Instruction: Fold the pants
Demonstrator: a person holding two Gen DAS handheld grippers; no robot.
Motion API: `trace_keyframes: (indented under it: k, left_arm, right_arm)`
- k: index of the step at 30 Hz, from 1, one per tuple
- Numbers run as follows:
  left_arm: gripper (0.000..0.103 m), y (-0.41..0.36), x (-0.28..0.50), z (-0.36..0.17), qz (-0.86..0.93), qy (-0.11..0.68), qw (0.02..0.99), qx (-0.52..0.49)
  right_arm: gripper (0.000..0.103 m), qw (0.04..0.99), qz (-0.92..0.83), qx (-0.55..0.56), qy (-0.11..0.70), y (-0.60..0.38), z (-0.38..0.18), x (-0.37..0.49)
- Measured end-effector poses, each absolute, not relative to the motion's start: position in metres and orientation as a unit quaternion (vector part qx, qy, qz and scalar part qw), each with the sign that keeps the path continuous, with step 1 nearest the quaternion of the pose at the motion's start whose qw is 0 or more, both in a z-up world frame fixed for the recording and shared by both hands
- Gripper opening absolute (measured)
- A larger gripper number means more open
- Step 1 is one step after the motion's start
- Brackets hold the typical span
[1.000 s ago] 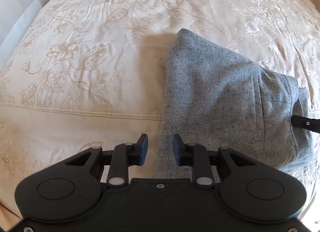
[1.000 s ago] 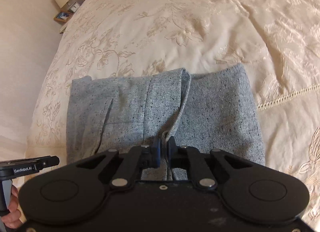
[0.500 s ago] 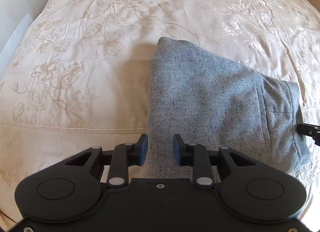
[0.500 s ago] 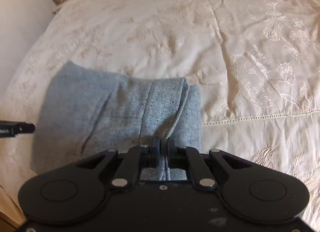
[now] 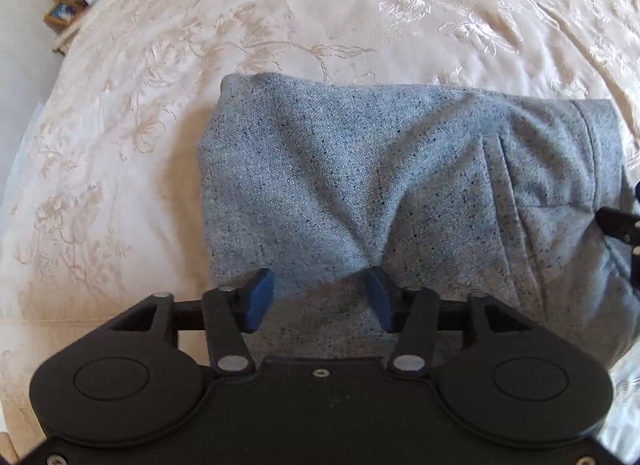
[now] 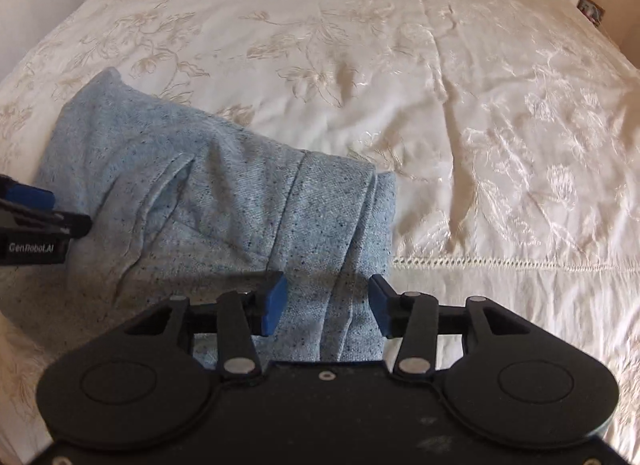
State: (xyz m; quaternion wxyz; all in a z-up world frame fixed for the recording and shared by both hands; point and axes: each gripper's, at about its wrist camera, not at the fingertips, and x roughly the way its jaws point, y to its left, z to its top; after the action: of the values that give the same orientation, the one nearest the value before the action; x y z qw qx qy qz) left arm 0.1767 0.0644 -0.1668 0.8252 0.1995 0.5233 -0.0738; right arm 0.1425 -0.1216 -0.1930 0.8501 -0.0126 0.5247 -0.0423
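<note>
From the left wrist, the left gripper (image 5: 320, 297) stands over the near edge of the folded grey pants (image 5: 400, 185), which lie on a cream embroidered bedspread (image 5: 160, 105). Its jaws have just been opening and now stand spread wide; the cloth lies beneath and between the blue pads (image 5: 258, 299), bunched into a pucker just ahead of the right-hand pad, but the pads do not press on it. The waistband end of the pants lies off to the right, where the tip of the right gripper (image 5: 618, 225) shows at the frame's edge. Far ahead on the left stands a bedside table (image 5: 68, 13) with a lamp.

From the right wrist, the right gripper (image 6: 326, 301) hangs over the waistband end of the pants (image 6: 200, 193). Its jaws have just been opening and are spread apart, the cloth between the pads (image 6: 274, 303) and free of them. To the left, the left gripper (image 6: 40, 221) reaches over the pants' other half. The bedspread (image 6: 480, 125) stretches ahead and rightwards.
</note>
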Motion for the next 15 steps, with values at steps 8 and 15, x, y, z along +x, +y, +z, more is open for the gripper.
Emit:
trace_keyframes:
  k: [8, 15]
  left_arm:
    - [0.073, 0.094, 0.164, -0.147, -0.125, 0.498, 0.838, 0.183]
    - [0.073, 0.156, 0.187, -0.131, -0.117, 0.513, 0.848, 0.062]
  right_arm:
    - [0.067, 0.845, -0.069, 0.048, 0.527, -0.141, -0.201, 0.142]
    - [0.074, 0.821, -0.042, 0.101, 0.561, -0.163, -0.213, 0.158]
